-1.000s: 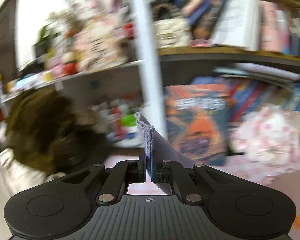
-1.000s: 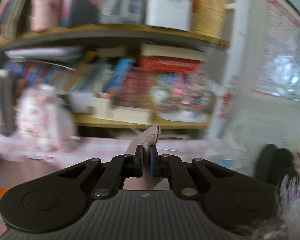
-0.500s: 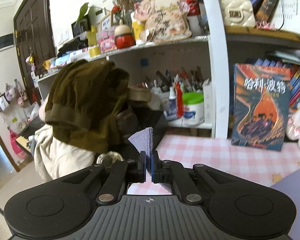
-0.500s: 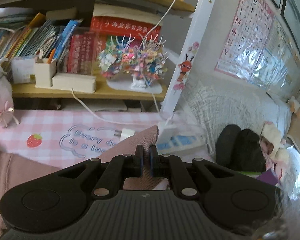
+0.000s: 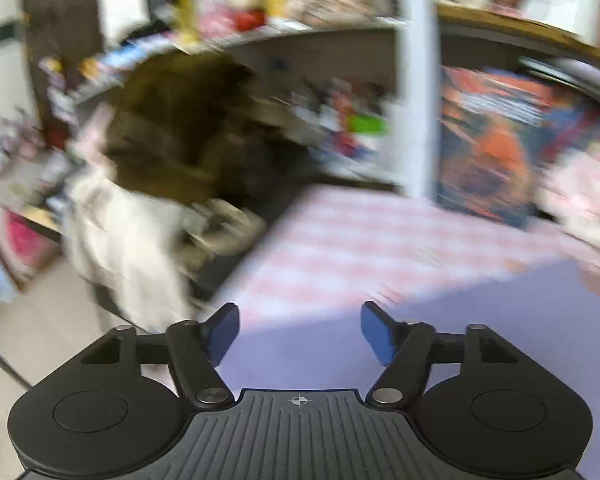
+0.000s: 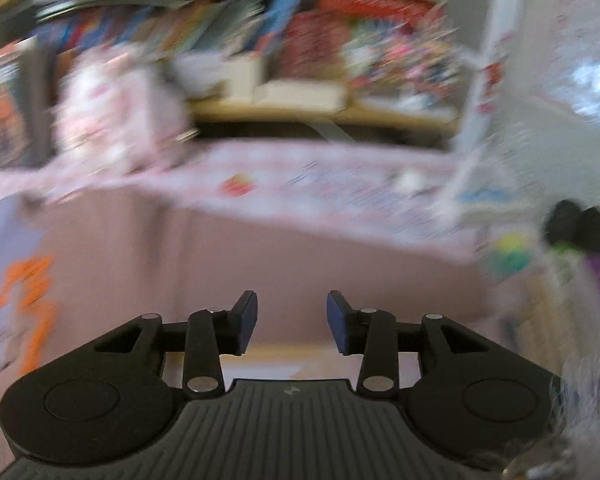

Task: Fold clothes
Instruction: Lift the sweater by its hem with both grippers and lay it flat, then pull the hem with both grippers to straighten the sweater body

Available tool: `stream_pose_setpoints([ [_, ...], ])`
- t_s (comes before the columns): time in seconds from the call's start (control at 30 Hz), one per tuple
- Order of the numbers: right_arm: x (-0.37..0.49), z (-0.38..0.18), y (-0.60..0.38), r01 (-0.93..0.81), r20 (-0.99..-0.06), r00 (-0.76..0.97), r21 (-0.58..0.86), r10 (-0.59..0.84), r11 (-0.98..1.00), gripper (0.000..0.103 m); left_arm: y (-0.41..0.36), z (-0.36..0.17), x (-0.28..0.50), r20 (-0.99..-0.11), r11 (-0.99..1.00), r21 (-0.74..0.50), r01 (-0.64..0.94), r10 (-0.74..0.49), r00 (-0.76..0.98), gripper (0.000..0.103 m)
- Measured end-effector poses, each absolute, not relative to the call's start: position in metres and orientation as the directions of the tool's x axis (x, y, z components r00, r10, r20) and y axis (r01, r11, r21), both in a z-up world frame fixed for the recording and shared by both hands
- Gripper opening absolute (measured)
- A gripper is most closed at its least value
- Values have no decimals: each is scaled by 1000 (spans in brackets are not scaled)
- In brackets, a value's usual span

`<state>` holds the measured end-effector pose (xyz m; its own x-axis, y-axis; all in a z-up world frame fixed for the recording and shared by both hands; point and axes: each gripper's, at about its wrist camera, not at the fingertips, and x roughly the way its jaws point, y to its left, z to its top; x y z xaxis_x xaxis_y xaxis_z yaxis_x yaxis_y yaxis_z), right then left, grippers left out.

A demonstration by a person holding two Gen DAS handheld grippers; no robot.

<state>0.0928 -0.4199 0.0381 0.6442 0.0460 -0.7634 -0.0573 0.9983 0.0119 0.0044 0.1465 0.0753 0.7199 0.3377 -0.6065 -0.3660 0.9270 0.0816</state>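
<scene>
A garment lies flat on the pink checked table point(image 5: 352, 240). Its lavender part point(image 5: 480, 320) fills the lower right of the left wrist view, and its pink part point(image 6: 300, 252) with an orange print point(image 6: 32, 292) fills the middle of the right wrist view. My left gripper point(image 5: 299, 334) is open and empty just above the lavender cloth's left edge. My right gripper point(image 6: 292, 322) is open and empty above the pink cloth's near edge. Both views are blurred by motion.
A dark brown garment point(image 5: 172, 132) over pale cloth point(image 5: 128, 236) hangs left of the table. Bookshelves with a book point(image 5: 496, 148) and a white post point(image 5: 416, 80) stand behind. A pink plush point(image 6: 116, 112) sits at the table's back. Black items point(image 6: 580, 228) lie right.
Both grippers have opened and let go of the cloth corners that they pinched. The garment now lies flat on the table, and both grippers are moving, blurring the views.
</scene>
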Motion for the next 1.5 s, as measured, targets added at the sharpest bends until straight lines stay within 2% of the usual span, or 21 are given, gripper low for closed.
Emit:
stream_pose_setpoints([
  [0.1, 68, 21, -393, -115, -795, 594, 66, 123, 991, 48, 110, 50, -11, -678, 962, -53, -267, 162, 717, 71],
  [0.23, 38, 4, -368, -145, -827, 541, 87, 153, 986, 50, 68, 11, -27, -742, 959, -186, -212, 4, 670, 71],
  [0.37, 13, -5, -363, -132, -845, 517, 79, 137, 988, 50, 47, -9, -39, -771, 949, -228, -216, -40, 636, 73],
  [0.43, 3, -7, -366, -133, -852, 505, 85, 141, 988, 50, 38, -10, -44, -766, 958, -205, -202, -29, 642, 73],
  [0.5, -6, -8, -368, -137, -856, 495, 93, 150, 986, 50, 36, -11, -46, -762, 956, -210, -203, -30, 647, 68],
  [0.53, -9, -8, -369, -143, -855, 493, 99, 158, 985, 50, 35, -11, -47, -760, 955, -213, -204, -31, 650, 61],
  [0.57, -13, -8, -370, -148, -855, 492, 105, 166, 983, 49, 34, -11, -48, -758, 955, -216, -205, -31, 652, 41],
  [0.6, -15, -8, -369, -154, -853, 492, 109, 172, 982, 47, 33, -12, -47, -762, 957, -213, -198, -36, 647, 30],
  [0.63, -16, -8, -368, -161, -851, 493, 112, 178, 981, 45, 32, -12, -46, -766, 959, -211, -191, -40, 642, 12],
  [0.67, -17, -8, -367, -167, -849, 495, 116, 185, 979, 38, 30, -13, -44, -770, 961, -208, -184, -45, 636, 5],
  [0.8, -21, -8, -363, -193, -841, 499, 128, 210, 973, 17, 33, -13, -33, -764, 973, -164, -163, -20, 645, 4],
  [0.87, -23, -8, -361, -206, -836, 501, 134, 222, 969, 13, 40, -14, -24, -756, 976, -135, -172, 11, 655, 4],
  [1.03, -22, -9, -353, -228, -827, 510, 136, 237, 964, 12, 47, -12, 1, -760, 981, -68, -180, 66, 646, 4],
  [1.5, -17, -9, -347, -245, -814, 531, 117, 234, 962, 11, 42, -13, -6, -761, 983, -76, -164, 49, 647, 6],
])
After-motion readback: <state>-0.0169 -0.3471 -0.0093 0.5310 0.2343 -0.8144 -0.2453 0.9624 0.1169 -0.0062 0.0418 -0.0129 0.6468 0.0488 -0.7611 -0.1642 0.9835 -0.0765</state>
